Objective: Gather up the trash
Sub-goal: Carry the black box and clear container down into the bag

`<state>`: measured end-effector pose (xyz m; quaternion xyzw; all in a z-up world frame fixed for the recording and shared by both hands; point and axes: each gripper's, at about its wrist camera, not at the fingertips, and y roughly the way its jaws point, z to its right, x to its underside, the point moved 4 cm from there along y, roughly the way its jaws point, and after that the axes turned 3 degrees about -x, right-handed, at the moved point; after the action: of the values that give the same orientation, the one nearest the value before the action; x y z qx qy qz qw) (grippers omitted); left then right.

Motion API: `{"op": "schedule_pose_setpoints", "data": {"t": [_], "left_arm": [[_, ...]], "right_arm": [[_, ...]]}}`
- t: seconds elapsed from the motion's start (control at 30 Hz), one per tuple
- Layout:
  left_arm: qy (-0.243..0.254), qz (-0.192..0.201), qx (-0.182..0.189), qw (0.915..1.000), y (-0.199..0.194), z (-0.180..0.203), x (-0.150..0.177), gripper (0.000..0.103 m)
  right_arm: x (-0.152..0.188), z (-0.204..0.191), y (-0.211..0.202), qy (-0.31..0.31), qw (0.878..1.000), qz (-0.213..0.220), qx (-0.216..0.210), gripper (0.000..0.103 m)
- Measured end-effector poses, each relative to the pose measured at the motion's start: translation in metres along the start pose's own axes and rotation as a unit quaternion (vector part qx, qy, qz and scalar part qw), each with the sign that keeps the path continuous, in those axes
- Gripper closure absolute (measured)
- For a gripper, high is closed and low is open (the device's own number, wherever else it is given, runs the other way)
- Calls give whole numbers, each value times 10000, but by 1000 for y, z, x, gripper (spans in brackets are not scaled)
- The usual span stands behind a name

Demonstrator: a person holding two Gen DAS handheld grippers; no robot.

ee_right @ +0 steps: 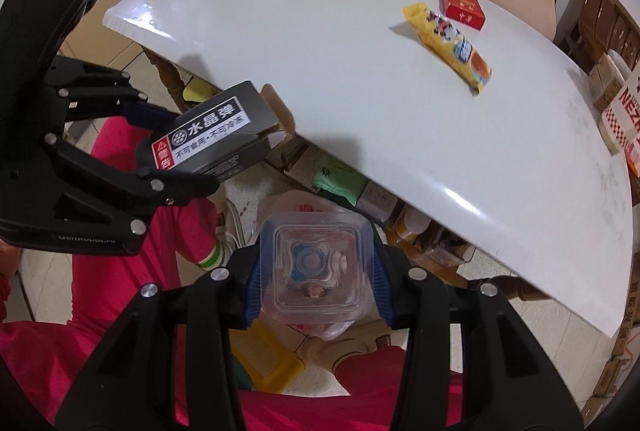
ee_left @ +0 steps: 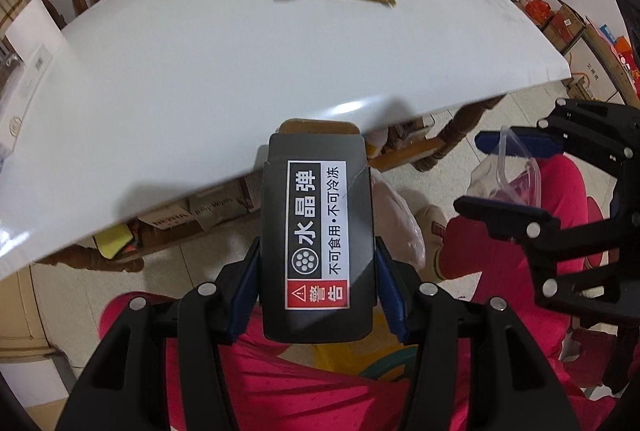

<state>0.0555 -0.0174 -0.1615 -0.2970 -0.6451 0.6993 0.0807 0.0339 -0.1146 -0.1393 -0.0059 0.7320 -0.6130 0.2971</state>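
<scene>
left gripper clamps dark box, long axis along fingers; right gripper clamps clear container.

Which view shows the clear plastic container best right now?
Right wrist: the clear plastic container sits centred between the right gripper pads, fully visible. The left wrist view shows only its edge from the side.

Glossy white table, matt cardboard box, clear plastic container
</scene>
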Motion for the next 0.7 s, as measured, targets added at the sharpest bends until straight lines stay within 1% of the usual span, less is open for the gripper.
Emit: {"op": "schedule_pose_setpoints", "data": {"t": [0.1,0.2,0.3,0.5,0.7], "left_arm": [[55,-50,-52,10000,7,4,8,52],[53,-150,20,9999,15,7,16,52],[46,-215,6,9998,22,8,23,52],[39,-295,167,9994,28,11,29,52],[7,-456,277,9986,45,11,35,52]], "right_arm": [[7,-2,5,17,10000,-43,2,59],[14,-3,11,71,9999,-101,-56,59],[20,-3,18,126,9998,-157,-90,59],[29,-1,31,274,9992,-264,-146,59],[35,5,49,404,9982,-415,-142,59]]}}
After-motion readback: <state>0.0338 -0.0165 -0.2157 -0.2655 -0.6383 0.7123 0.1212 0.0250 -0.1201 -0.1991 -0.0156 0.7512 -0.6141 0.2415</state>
